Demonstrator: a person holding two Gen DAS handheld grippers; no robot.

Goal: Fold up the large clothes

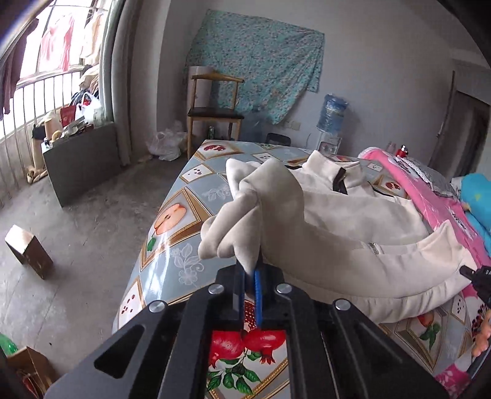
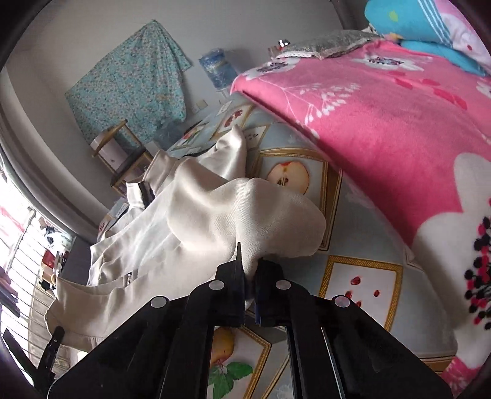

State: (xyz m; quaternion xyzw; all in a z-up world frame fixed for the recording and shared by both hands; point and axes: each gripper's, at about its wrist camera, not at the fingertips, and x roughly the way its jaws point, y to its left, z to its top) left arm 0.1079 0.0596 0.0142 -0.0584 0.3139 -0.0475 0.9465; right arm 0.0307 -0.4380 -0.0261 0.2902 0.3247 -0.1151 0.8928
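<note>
A cream zip-up jacket (image 1: 353, 221) lies spread on a table covered with a fruit-print cloth (image 1: 172, 214). My left gripper (image 1: 252, 276) is shut on a bunched fold of one sleeve (image 1: 264, 199), which rises off the table in front of it. In the right wrist view my right gripper (image 2: 250, 273) is shut on the ribbed end of the jacket (image 2: 276, 221), lifted into a hump. The jacket's collar (image 2: 144, 190) and a zip pocket (image 2: 129, 277) lie further back. The other gripper's black tip (image 1: 478, 277) shows at the right edge of the left wrist view.
A pink flowered blanket (image 2: 383, 116) and blue pillows (image 2: 408, 18) lie along the table's right side. Beyond the far end stand a wooden chair (image 1: 211, 113) and a water dispenser (image 1: 331, 119). A cardboard box (image 1: 29, 250) sits on the concrete floor at left.
</note>
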